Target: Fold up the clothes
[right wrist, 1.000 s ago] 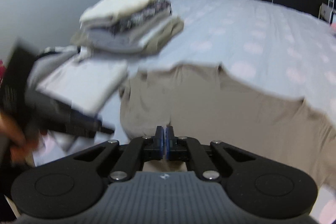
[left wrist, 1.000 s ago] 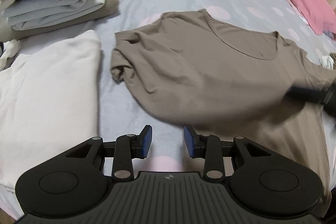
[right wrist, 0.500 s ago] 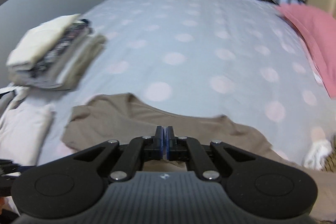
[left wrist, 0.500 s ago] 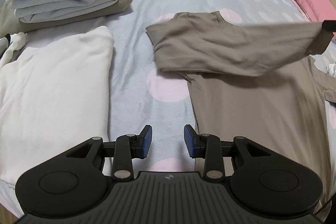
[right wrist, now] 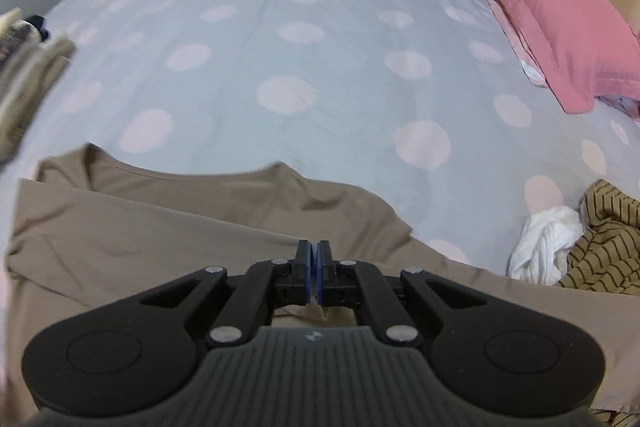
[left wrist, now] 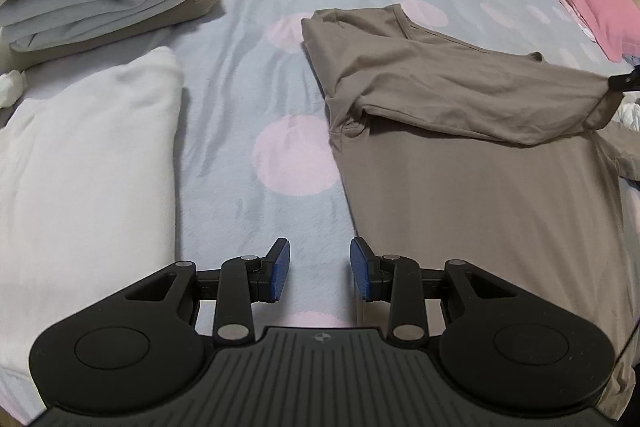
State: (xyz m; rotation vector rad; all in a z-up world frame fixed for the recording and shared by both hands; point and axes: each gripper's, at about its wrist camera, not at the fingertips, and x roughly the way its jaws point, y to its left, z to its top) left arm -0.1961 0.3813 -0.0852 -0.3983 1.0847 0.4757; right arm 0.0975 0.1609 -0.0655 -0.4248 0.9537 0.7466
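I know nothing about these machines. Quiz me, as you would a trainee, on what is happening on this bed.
1. True or false: the right gripper is shut on the brown T-shirt.
2. Which gripper hangs open with nothing between its fingers? A) left gripper B) right
3. Fill in: the pillow at the bed's far right corner is ____.

Key: 1 true: it holds a folded-over part across the shirt. 2 A. 3 pink.

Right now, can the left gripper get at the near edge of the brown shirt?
Probably yes. The left gripper is open and empty over the bedspread, and the brown shirt lies just beside its right finger with nothing between.
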